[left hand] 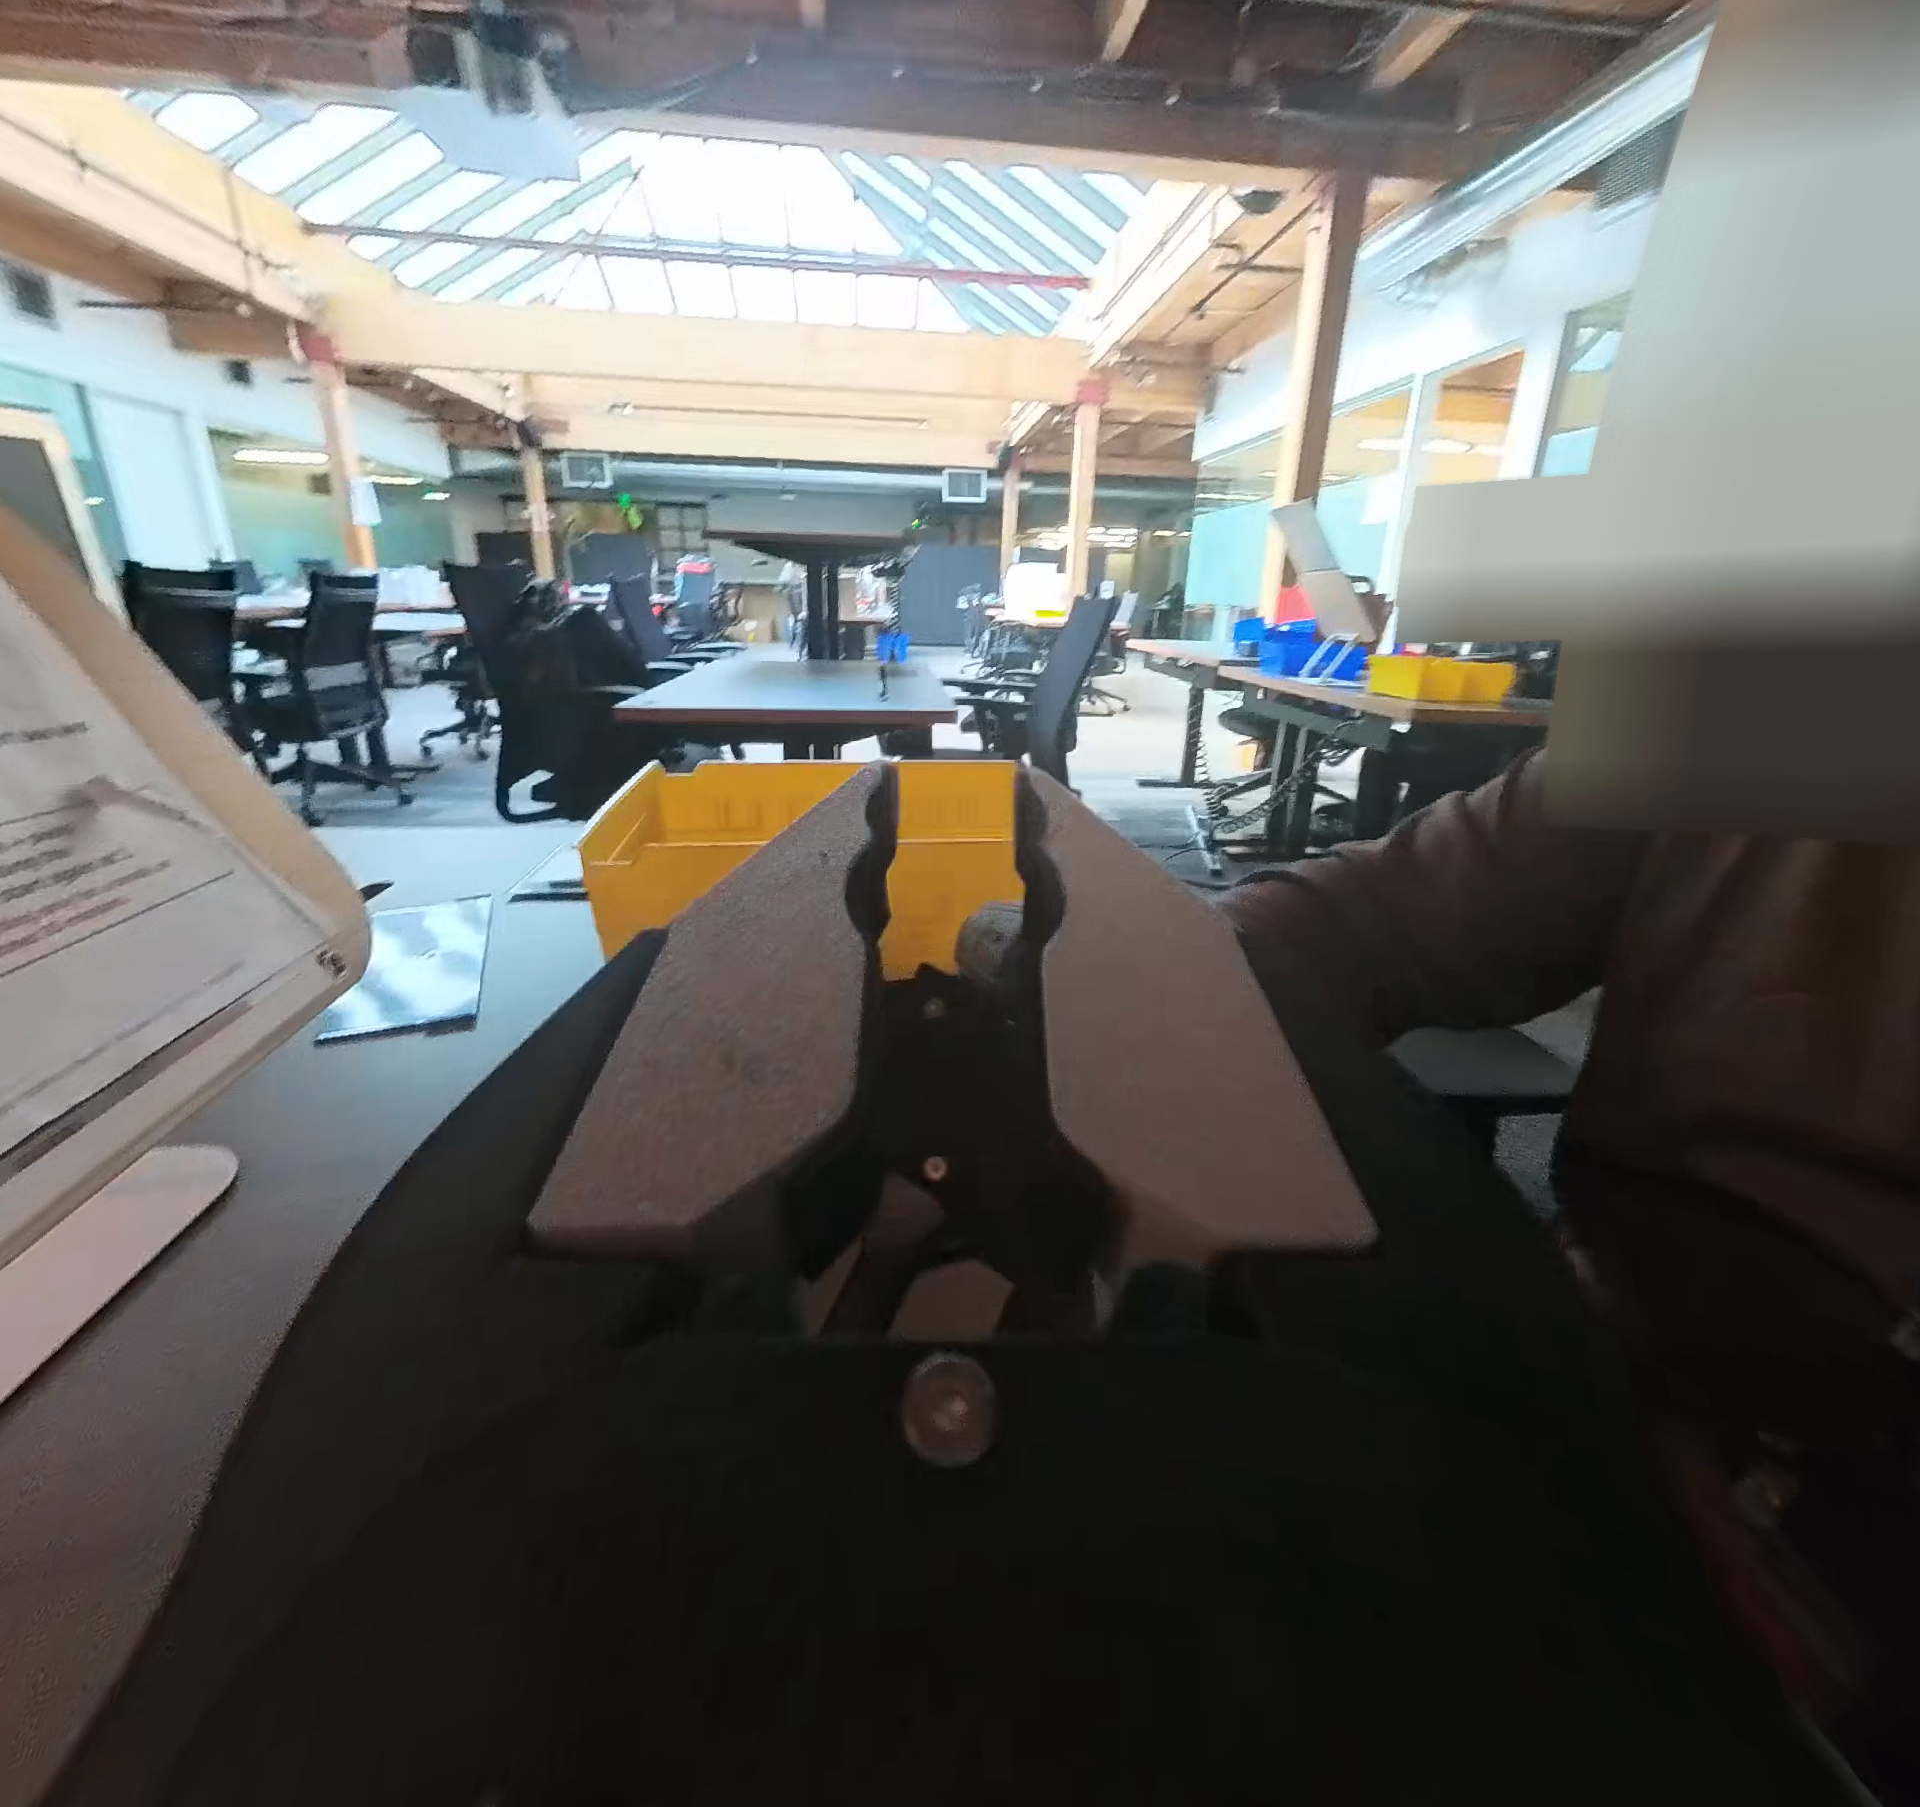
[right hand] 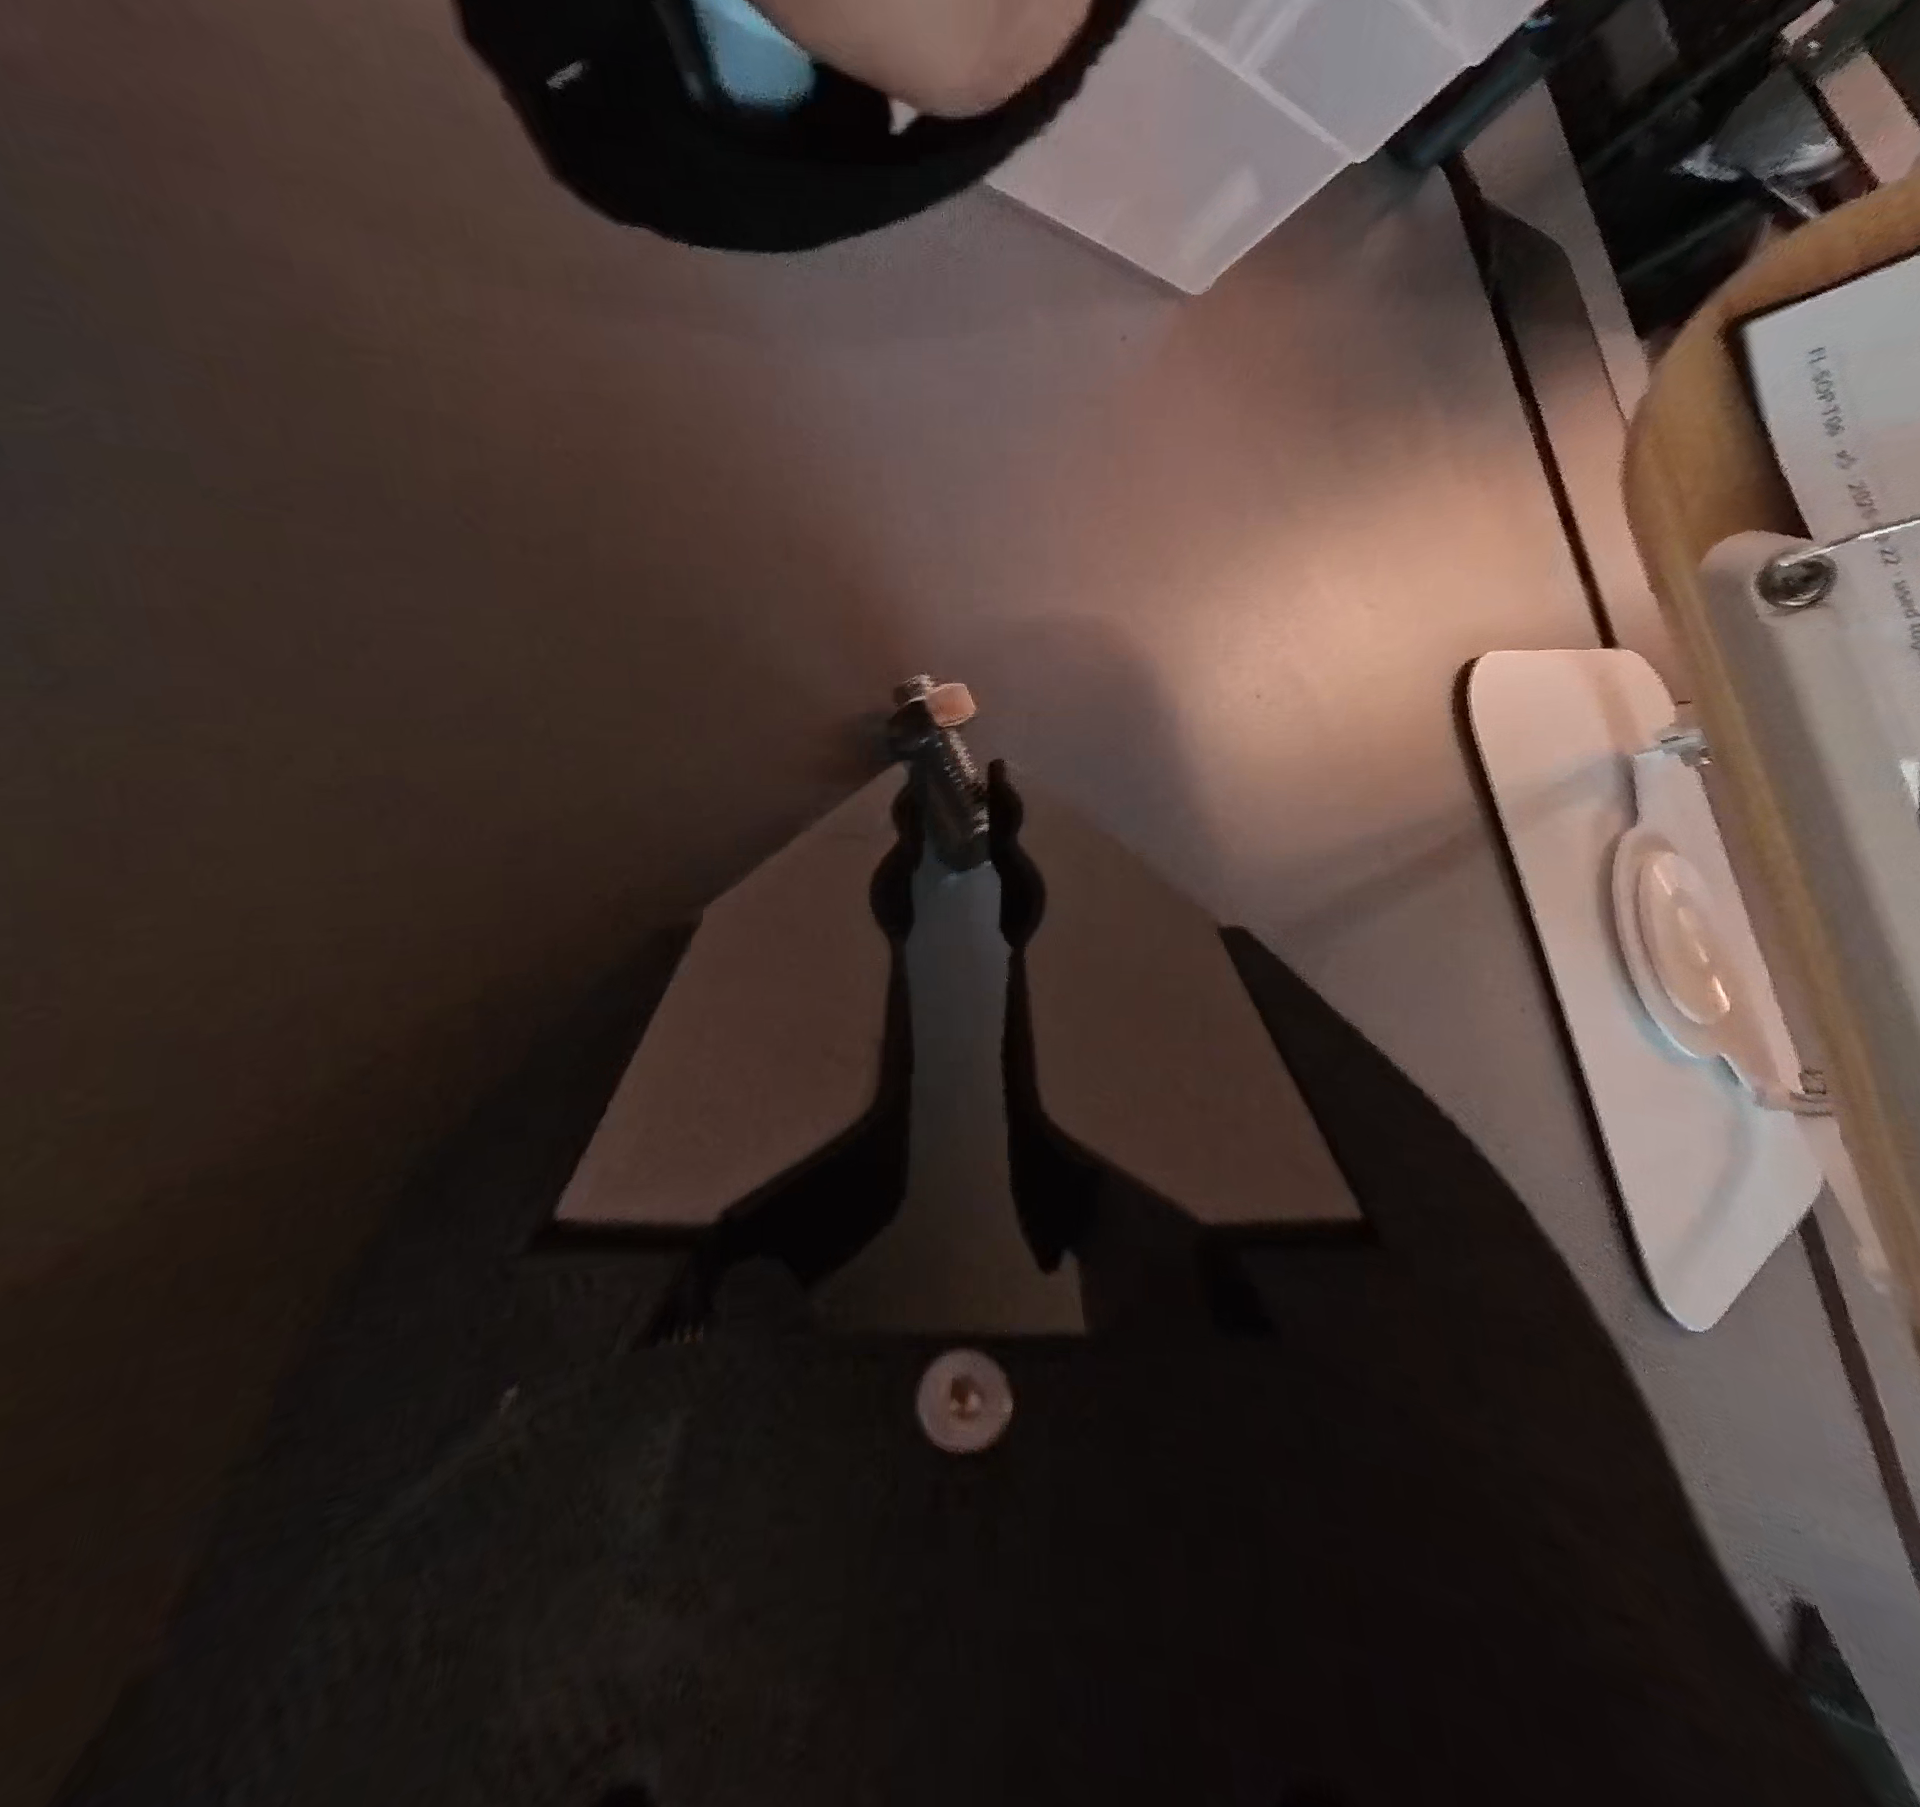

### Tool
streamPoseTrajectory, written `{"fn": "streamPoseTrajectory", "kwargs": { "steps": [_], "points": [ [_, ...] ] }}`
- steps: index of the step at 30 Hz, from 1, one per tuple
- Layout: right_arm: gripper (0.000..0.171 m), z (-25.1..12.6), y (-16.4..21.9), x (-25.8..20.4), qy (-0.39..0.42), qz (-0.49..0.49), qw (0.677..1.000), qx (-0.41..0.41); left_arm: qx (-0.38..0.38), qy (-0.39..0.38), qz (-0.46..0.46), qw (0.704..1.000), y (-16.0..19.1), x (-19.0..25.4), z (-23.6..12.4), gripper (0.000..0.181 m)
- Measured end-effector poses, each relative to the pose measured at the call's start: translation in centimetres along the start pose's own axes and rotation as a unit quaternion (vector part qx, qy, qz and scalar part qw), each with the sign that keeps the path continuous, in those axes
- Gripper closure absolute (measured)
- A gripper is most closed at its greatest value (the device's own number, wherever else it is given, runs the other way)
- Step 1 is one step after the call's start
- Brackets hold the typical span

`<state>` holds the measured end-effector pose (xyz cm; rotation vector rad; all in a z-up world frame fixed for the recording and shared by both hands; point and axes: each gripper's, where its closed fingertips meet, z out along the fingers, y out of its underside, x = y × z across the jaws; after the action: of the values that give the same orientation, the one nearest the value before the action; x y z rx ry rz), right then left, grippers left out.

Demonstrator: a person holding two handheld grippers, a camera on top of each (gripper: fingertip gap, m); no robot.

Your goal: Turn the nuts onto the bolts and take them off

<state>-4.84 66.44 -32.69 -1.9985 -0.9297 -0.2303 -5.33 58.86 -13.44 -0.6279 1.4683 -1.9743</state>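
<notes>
In the right wrist view my right gripper (right hand: 951, 793) is shut on the threaded shank of a small steel bolt (right hand: 943, 770), held just above the dark table (right hand: 520, 614). A hex nut (right hand: 948, 714) sits at the bolt's far end. In the left wrist view my left gripper (left hand: 956, 822) is raised and level, with its jaws a little apart. A small blurred grey thing (left hand: 985, 936) shows low in the gap by the right finger; I cannot tell what it is or whether it is held.
A yellow bin (left hand: 717, 843) stands just beyond the left gripper. A document stand (left hand: 114, 884) is at the left and shows with its white base (right hand: 1621, 926) in the right wrist view. A clear compartment box (right hand: 1247, 95), a wrist with a black band (right hand: 790, 168) and a dark sleeve (left hand: 1714, 1030) are close by. Left tips to right tips: about 20 cm.
</notes>
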Motion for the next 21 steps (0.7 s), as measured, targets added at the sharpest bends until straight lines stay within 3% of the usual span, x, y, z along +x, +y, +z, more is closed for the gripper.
{"fn": "streamPoseTrajectory", "kwargs": {
  "steps": [7,12,19,21],
  "points": [
    [0.167,-0.7,1.1,1.8,0.037,0.031,0.999,-0.023,-0.008,0.019,0.010,1.000,0.1,0.9,0.1,0.162],
    [0.168,-2.4,0.4,3.7,0.020,0.147,0.988,0.040,-0.017,0.019,0.015,1.000,0.4,1.0,0.3,0.164],
    [0.171,-7.2,-0.5,8.2,-0.016,0.335,0.924,0.185,-0.076,-0.083,-0.018,0.994,2.9,-3.0,0.2,0.164],
    [0.171,-7.4,0.5,8.9,-0.019,0.369,0.912,0.181,-0.115,-0.127,-0.045,0.984,4.8,-5.0,-0.2,0.166]
  ]
}}
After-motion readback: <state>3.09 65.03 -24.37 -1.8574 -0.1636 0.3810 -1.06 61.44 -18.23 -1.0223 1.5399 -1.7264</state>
